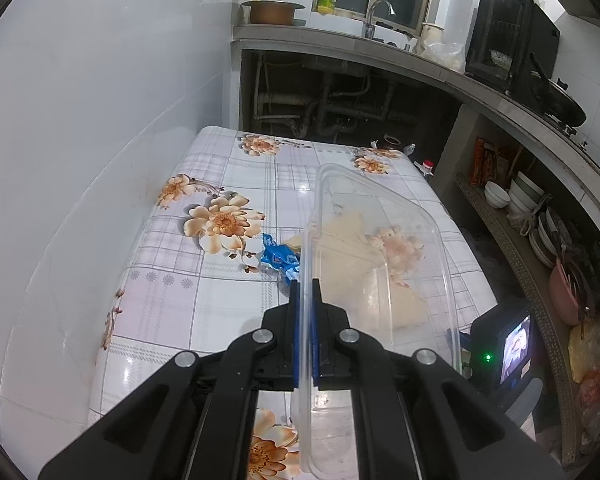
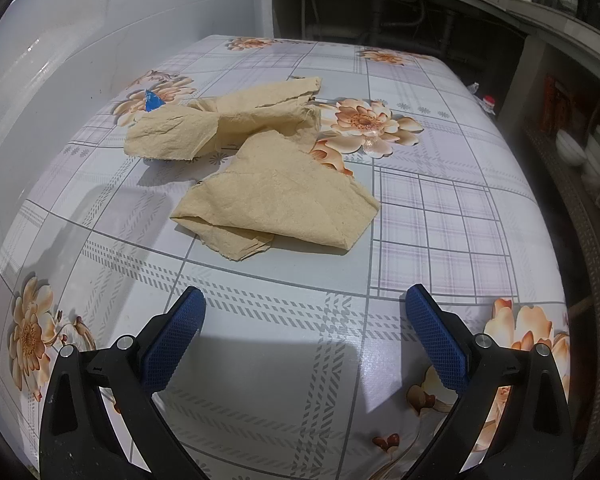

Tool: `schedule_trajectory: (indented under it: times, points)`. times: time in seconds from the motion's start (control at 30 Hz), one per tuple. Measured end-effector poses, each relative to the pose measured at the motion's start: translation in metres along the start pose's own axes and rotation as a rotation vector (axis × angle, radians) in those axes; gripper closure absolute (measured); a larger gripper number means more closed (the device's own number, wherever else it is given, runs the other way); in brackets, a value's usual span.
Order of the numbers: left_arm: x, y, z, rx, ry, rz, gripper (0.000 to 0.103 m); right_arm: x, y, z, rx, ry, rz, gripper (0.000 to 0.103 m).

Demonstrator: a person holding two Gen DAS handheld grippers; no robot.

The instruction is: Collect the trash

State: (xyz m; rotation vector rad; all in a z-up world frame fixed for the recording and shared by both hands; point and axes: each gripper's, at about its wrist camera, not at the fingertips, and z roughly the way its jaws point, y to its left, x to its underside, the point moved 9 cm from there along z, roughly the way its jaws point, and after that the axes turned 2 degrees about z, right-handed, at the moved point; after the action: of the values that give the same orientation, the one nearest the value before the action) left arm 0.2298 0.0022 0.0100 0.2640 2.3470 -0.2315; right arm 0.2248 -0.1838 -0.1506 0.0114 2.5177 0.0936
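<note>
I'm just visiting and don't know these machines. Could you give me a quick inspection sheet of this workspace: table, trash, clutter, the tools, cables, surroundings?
Surface: table under a glossy flowered, checked cloth.
Job's things: two crumpled tan paper napkins, near one and far one, lying on the cloth; a blue wrapper beside them; a clear plastic container held tilted above the table.
Clutter: nothing seen apart from the trash.
Grippers: left tool shut on the container's rim; right tool open, empty, short of the near napkin.
Cables: nothing seen.
Surroundings: white tiled wall, counter with sink tap, exposed pipes below, shelf of stacked bowls.
</note>
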Motion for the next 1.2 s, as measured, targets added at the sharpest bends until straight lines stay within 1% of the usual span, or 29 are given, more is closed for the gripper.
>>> schedule_trajectory:
  times: [0.2,0.57,0.7,1.2]
  points:
    - [0.002,-0.001,0.003,0.007,0.003,-0.002,0.099,0.000,0.000,0.000,0.000,0.000,0.000,0.007]
    - [-0.002,0.003,-0.004,0.012,-0.019,0.003,0.099,0.000,0.000,-0.001,0.000,0.000,0.000,0.007]
    - [-0.004,0.008,-0.006,0.014,-0.026,-0.011,0.099,0.000,0.000,-0.001,0.000,0.000,0.000,0.007]
    - [-0.004,0.008,-0.005,0.014,-0.024,-0.010,0.099,0.001,0.000,-0.002,0.000,0.000,0.000,0.007]
